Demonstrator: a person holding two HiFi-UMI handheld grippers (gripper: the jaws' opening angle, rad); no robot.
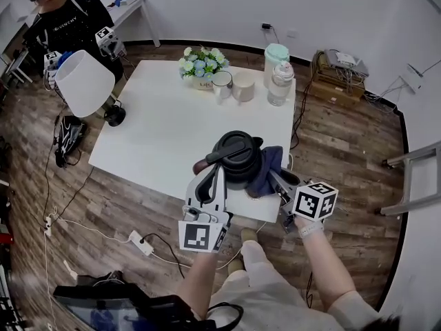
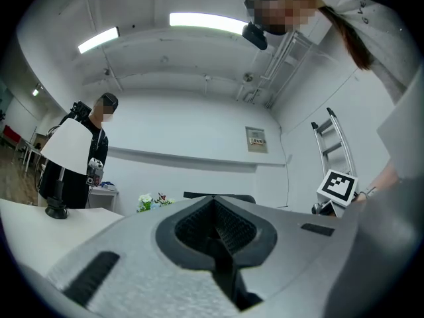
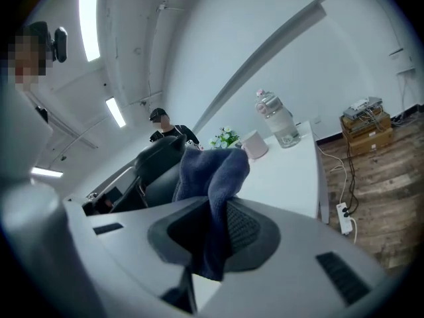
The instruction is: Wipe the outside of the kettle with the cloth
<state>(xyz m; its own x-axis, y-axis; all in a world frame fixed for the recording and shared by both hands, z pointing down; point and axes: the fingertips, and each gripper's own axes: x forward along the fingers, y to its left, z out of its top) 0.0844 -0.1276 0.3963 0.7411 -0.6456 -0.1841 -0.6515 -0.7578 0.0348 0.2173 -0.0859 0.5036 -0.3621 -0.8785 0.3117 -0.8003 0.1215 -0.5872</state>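
Observation:
A black kettle (image 1: 236, 157) stands near the front edge of the white table (image 1: 162, 126). My left gripper (image 1: 209, 174) is at its left side, by the end of the handle, jaws shut with nothing showing between them (image 2: 213, 207). From there only a black edge of the kettle (image 2: 218, 195) shows past the tips. My right gripper (image 1: 274, 176) is shut on a dark blue cloth (image 1: 269, 163) that lies against the kettle's right side. In the right gripper view the cloth (image 3: 213, 171) rises out of the jaws (image 3: 215, 207) and drapes toward the kettle (image 3: 156, 165).
At the table's far edge are flowers (image 1: 201, 62), two mugs (image 1: 222, 85), a clear water jug (image 1: 280, 81) and a teal-lidded container (image 1: 276, 52). A white lamp (image 1: 84, 81) and a person (image 1: 65, 19) are at the back left. Cables and a power strip (image 1: 141, 242) lie on the floor.

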